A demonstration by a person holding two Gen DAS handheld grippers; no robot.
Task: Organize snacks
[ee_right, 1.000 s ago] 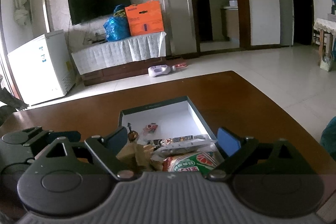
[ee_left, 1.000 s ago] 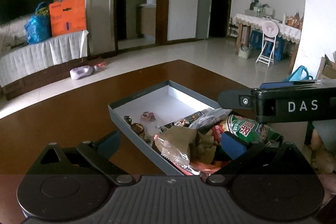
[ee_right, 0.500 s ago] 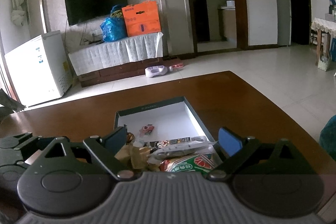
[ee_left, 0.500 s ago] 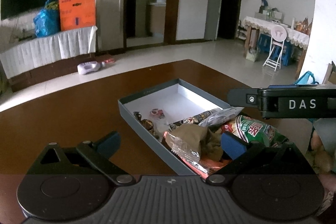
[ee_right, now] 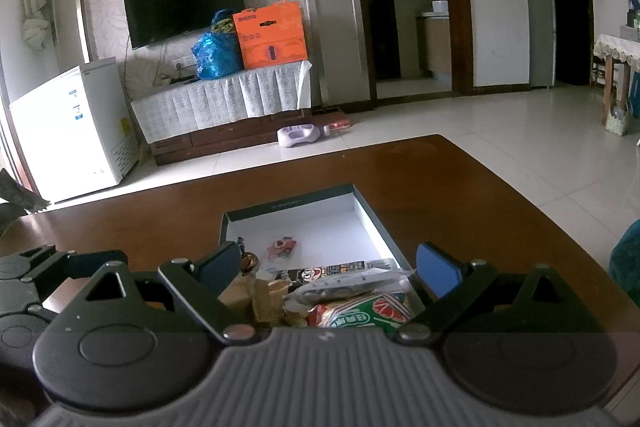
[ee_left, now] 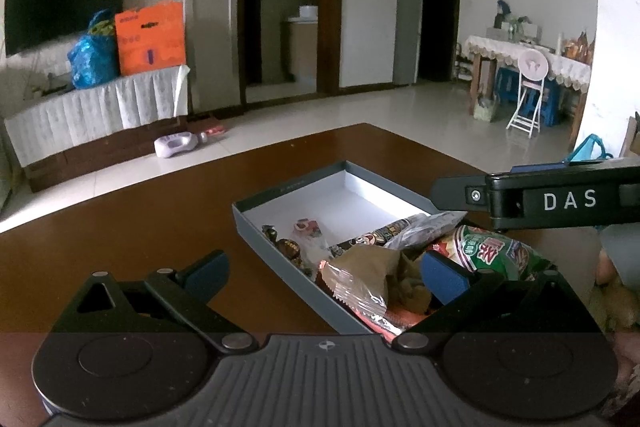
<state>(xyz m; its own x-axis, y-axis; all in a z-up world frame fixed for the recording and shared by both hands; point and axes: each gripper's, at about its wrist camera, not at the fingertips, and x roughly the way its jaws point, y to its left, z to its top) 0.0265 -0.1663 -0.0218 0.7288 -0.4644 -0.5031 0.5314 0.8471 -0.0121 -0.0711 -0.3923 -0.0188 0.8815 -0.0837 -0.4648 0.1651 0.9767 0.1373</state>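
Our left gripper (ee_left: 324, 269) and right gripper (ee_right: 326, 265) both have their fingers spread wide, holding nothing. The snacks (ee_left: 384, 263) sit piled in the gray box (ee_left: 280, 251) at 6 o'clock on the table (ee_left: 120, 235). We should pick one bag at a time, slowly.

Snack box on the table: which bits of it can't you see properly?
- Near end of the snack box: right wrist view, hidden behind the right claw.
- Green snack bag: left wrist view, partly covered by the left claw.
- Small candies: too small to read.
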